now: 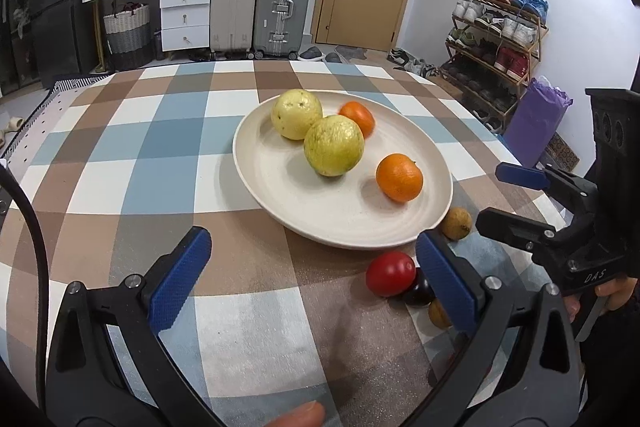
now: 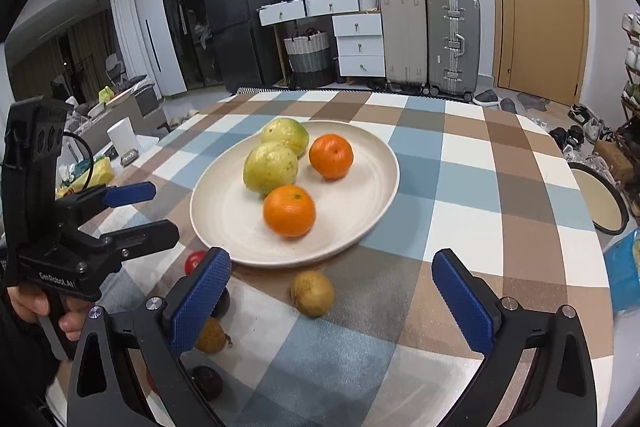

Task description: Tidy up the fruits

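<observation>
A cream plate (image 1: 320,223) (image 2: 372,163) on the checked tablecloth holds two yellow-green guavas (image 1: 334,146) (image 2: 271,167) and two oranges (image 1: 399,177) (image 2: 289,211). Off the plate's near rim lie a red tomato (image 1: 390,273) (image 2: 194,260), a dark plum (image 1: 418,291), and brown fruits (image 1: 456,223) (image 2: 312,293). My left gripper (image 1: 314,275) is open and empty above the cloth, its right finger beside the tomato. My right gripper (image 2: 332,301) is open and empty, the brown fruit (image 2: 312,293) between its fingers' line. Each gripper shows in the other's view, the right (image 1: 508,197) and the left (image 2: 140,211).
More small fruits (image 2: 212,337) (image 2: 207,382) lie near the table's near edge by my right gripper's left finger. Suitcases (image 1: 282,9), drawers (image 1: 185,15) and a shoe rack (image 1: 496,39) stand beyond the table. A round stool (image 2: 598,199) is at the right.
</observation>
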The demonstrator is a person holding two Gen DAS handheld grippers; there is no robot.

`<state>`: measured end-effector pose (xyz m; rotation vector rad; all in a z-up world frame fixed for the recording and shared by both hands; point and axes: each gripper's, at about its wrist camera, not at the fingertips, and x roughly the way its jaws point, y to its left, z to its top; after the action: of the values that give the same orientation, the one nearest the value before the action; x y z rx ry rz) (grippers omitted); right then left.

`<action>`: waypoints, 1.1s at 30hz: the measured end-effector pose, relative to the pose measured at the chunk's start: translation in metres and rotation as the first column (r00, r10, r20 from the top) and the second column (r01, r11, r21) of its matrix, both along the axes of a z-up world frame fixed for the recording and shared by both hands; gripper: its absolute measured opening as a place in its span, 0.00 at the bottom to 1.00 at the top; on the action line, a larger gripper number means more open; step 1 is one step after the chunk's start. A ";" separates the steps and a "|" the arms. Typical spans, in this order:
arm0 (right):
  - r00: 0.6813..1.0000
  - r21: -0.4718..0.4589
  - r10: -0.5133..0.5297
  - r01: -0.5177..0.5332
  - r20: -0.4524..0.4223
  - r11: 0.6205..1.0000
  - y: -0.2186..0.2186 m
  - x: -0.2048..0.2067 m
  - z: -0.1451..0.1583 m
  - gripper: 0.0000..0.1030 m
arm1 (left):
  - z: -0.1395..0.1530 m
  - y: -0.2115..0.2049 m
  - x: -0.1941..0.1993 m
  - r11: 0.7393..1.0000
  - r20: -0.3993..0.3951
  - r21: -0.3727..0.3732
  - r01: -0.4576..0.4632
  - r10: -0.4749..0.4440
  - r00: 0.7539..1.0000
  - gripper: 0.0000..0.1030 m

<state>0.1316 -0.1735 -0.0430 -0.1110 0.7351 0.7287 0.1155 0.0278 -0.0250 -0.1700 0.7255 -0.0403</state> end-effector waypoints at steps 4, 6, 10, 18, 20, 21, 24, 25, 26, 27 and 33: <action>0.999 -0.012 0.003 -0.003 -0.038 1.000 0.000 0.003 -0.005 1.00 | -0.003 -0.004 0.001 1.000 -0.020 0.005 0.023 -0.023 1.000 0.99; 0.998 -0.041 -0.006 0.004 -0.058 0.999 0.001 0.005 -0.011 1.00 | -0.005 -0.006 0.002 0.999 -0.026 0.006 0.039 -0.038 0.999 0.99; 0.996 -0.058 -0.010 0.005 -0.088 0.998 0.002 0.008 -0.016 1.00 | -0.007 -0.014 0.002 0.997 -0.043 0.014 0.078 -0.078 0.996 0.99; 0.993 -0.053 0.017 -0.023 -0.119 0.998 0.003 0.006 -0.019 0.97 | -0.011 -0.024 0.003 0.992 -0.060 0.009 0.129 -0.128 0.990 0.84; 0.993 -0.049 0.026 -0.032 -0.116 0.998 0.004 0.004 -0.018 0.96 | -0.010 -0.024 0.003 0.991 -0.056 0.002 0.132 -0.132 0.990 0.82; 0.993 -0.048 0.028 -0.033 -0.113 0.998 0.005 0.004 -0.018 0.95 | -0.010 -0.023 0.003 0.991 -0.054 -0.004 0.133 -0.133 0.990 0.82; 0.993 -0.041 0.035 -0.040 -0.114 0.998 0.005 0.003 -0.017 0.89 | -0.011 -0.022 0.003 0.991 -0.059 -0.014 0.132 -0.132 0.989 0.76; 0.993 -0.041 0.036 -0.041 -0.114 0.998 0.005 0.003 -0.016 0.86 | -0.012 -0.021 0.004 0.991 -0.065 -0.019 0.132 -0.133 0.989 0.76; 0.993 -0.043 0.035 -0.040 -0.115 0.998 0.005 0.003 -0.017 0.84 | -0.012 -0.021 0.004 0.991 -0.066 -0.021 0.131 -0.132 0.989 0.74; 0.993 -0.043 0.035 -0.041 -0.115 0.998 0.005 0.003 -0.017 0.83 | -0.012 -0.020 0.004 0.991 -0.066 -0.025 0.131 -0.133 0.989 0.73; 0.991 -0.030 0.055 -0.058 -0.119 0.998 0.007 0.002 -0.016 0.79 | -0.013 -0.022 0.004 0.988 -0.076 -0.035 0.151 -0.154 0.985 0.62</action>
<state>0.1338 -0.1669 -0.0587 -0.1200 0.8603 0.7821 0.1200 0.0062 -0.0381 -0.1445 0.8160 -0.1914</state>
